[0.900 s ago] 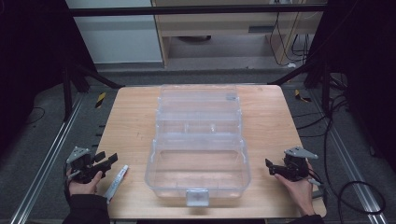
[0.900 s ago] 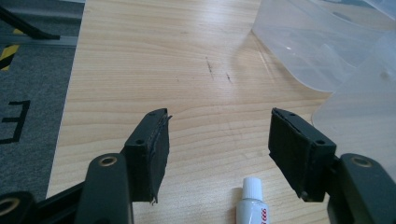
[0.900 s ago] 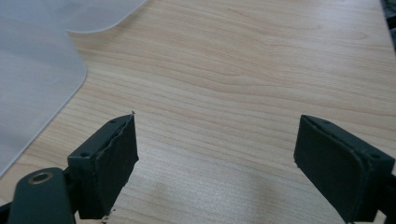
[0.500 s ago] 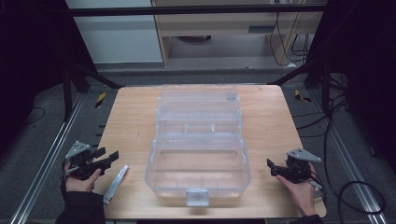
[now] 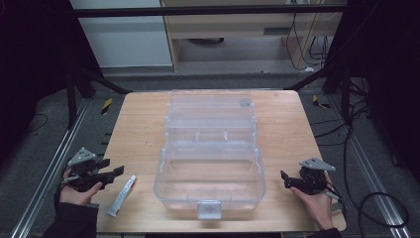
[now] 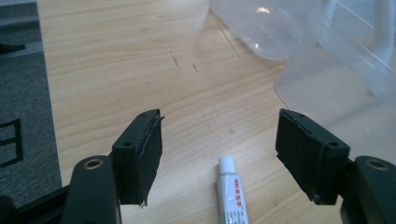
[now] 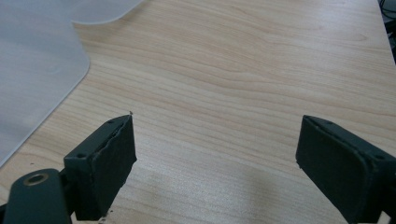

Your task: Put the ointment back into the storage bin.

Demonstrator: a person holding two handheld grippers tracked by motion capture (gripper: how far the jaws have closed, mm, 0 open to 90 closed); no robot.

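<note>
A small white tube (image 5: 122,195) with red print lies on the wooden table (image 5: 138,129) near its front left corner. My left gripper (image 5: 118,172) hovers just left of the tube, open. In the left gripper view the tube (image 6: 232,193) lies between the wide-apart pads (image 6: 142,154), touching neither. My right gripper (image 5: 286,179) is open at the front right of the table, with nothing but bare wood between its fingers (image 7: 109,156).
A large clear plastic tiered box (image 5: 210,153) stands open in the middle of the table, its latch (image 5: 208,209) at the front edge. Its rounded corners show in both gripper views (image 6: 336,60) (image 7: 32,70). Dark floor, rails and cables surround the table.
My left gripper has edged slightly left, away from the box. The tube, the box and the right gripper have kept their places.
</note>
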